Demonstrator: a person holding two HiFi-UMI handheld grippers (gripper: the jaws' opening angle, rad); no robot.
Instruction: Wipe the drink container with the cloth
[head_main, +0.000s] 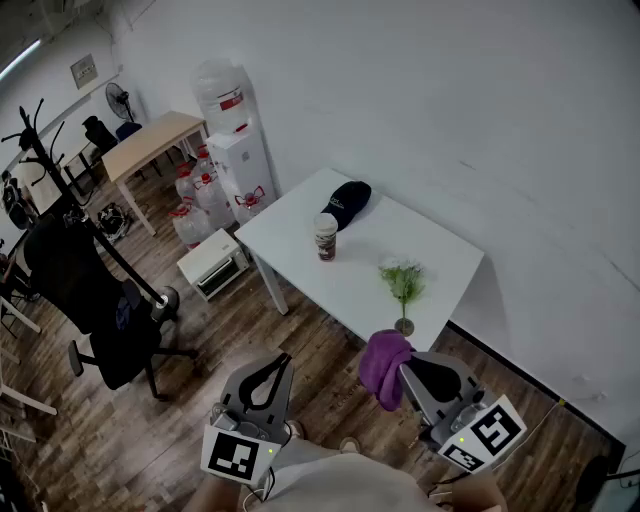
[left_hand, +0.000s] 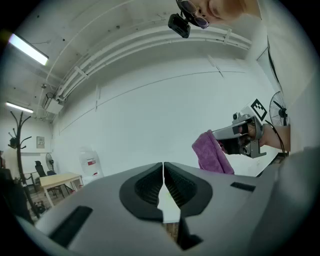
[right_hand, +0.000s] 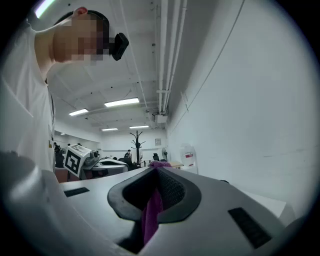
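Observation:
A brown and white drink cup (head_main: 326, 237) stands upright on the white table (head_main: 430, 260), next to a dark cap (head_main: 346, 202). My right gripper (head_main: 402, 367) is held low, short of the table's near edge, and is shut on a purple cloth (head_main: 384, 366) that hangs from its tips. The cloth (right_hand: 151, 212) shows pinched between the jaws in the right gripper view. It also shows as a purple bunch of cloth (left_hand: 212, 153) in the left gripper view. My left gripper (head_main: 286, 360) is beside it, shut and empty (left_hand: 163, 166).
A small green plant in a vase (head_main: 403, 293) stands at the table's near edge, just ahead of the cloth. A water dispenser (head_main: 234, 140) with spare bottles, a wooden desk (head_main: 150, 143), a black office chair (head_main: 95, 300) and a coat stand (head_main: 45, 165) fill the left side.

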